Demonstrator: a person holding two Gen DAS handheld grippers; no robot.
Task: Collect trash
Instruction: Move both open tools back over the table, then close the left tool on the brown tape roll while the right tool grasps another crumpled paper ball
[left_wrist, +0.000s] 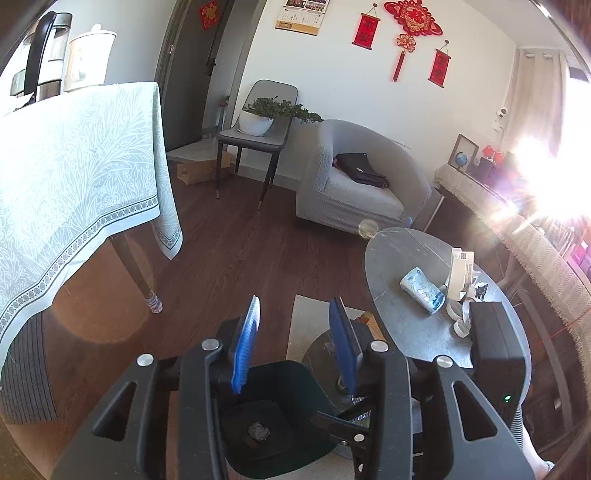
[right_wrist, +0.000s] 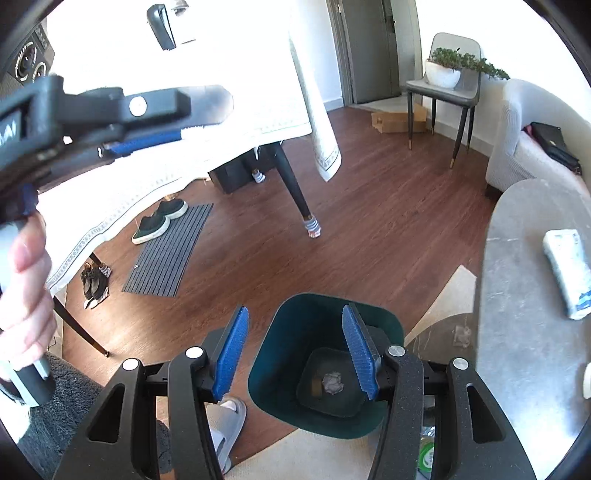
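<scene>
left gripper (left_wrist: 293, 343): tipped forward and down over the bin, blue pads spread wide, nothing between them. From the right wrist view you can see it side-on up at the left (right_wrist: 147, 122), with the person's hand (right_wrist: 26, 291) wrapped round its handle.

right gripper (right_wrist: 295, 350): also angled down at the floor, jaws wide apart and holding nothing. Its right finger (right_wrist: 358, 350) overlaps the bin's opening, the left finger (right_wrist: 231, 354) sits out over the wood floor (right_wrist: 369, 221).

trash bin (right_wrist: 273, 343): dark teal, squarish with rounded corners, open top, standing on the floor right below both sets of tongs. In the left wrist view it's tucked under the fingers (left_wrist: 280, 373).

crumpled wad (right_wrist: 333, 383): small scrunched-up ball of pale paper, kinda lumpy, lying on the bottom of the bin. Looks greyer and darker in the left wrist view (left_wrist: 258, 431).

wad vs tongs: below and between the right gripper's pads, closer to the right pad, well under the tips. For the left gripper it's down low between the fingers, nearer the left one, not touching either.

round table (left_wrist: 399, 266): grey, off to the right of both grippers, just beside the bin.

tissue pack (left_wrist: 422, 290): white and blue, lying flat on that table, well right of the tongs.

slipper (right_wrist: 227, 424): pale grey, below the right gripper's left finger, next to the bin.
</scene>
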